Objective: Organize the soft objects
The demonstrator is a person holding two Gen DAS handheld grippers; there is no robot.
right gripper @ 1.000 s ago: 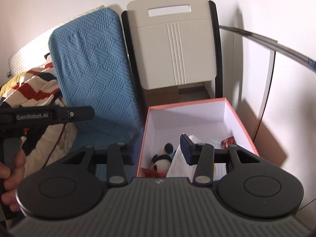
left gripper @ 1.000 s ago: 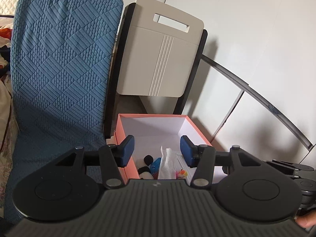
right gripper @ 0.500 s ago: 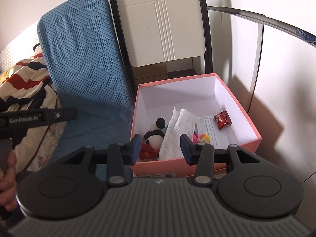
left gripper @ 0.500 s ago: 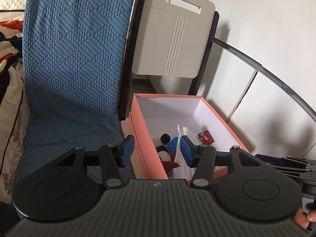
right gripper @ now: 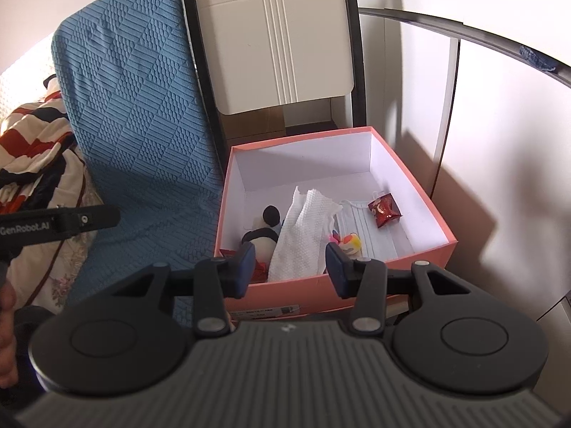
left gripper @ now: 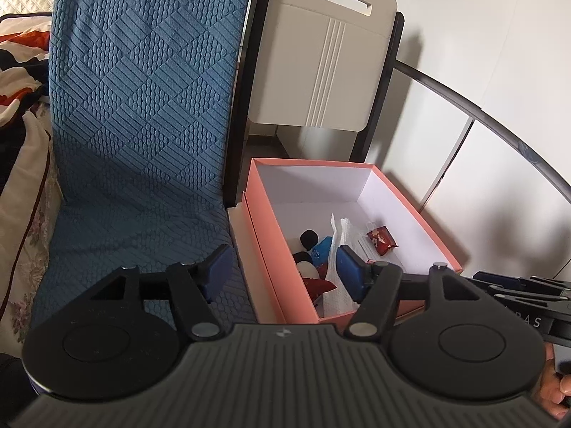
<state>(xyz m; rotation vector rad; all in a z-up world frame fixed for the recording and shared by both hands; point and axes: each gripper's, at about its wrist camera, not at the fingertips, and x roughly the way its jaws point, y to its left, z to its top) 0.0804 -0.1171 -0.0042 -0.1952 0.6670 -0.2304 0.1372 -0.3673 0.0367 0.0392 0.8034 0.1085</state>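
Note:
A pink box [right gripper: 410,182] [left gripper: 274,249] with white inside walls sits on the floor ahead of both grippers. Inside it lie a panda plush [right gripper: 262,233] [left gripper: 308,240], a crumpled white paper towel [right gripper: 303,228] [left gripper: 346,235], a pale blue face mask [right gripper: 371,224], a red sachet [right gripper: 385,208] [left gripper: 380,240] and a small colourful toy [right gripper: 348,242]. My left gripper [left gripper: 282,267] hovers above the box's near left wall, its jaws opening with nothing gripped. My right gripper [right gripper: 289,262] hangs open over the near wall, in line with the towel, holding nothing.
A blue quilted cushion [left gripper: 142,107] [right gripper: 135,107] leans upright left of the box. A beige folded chair [left gripper: 321,64] [right gripper: 282,39] stands behind it. Striped bedding [right gripper: 32,149] lies at far left. White cabinet panels with a dark rail [right gripper: 481,107] close the right side.
Both views have tipped downward and closer, so the box's contents show more fully. The left gripper's jaws have spread wider; the right gripper's gap is unchanged.

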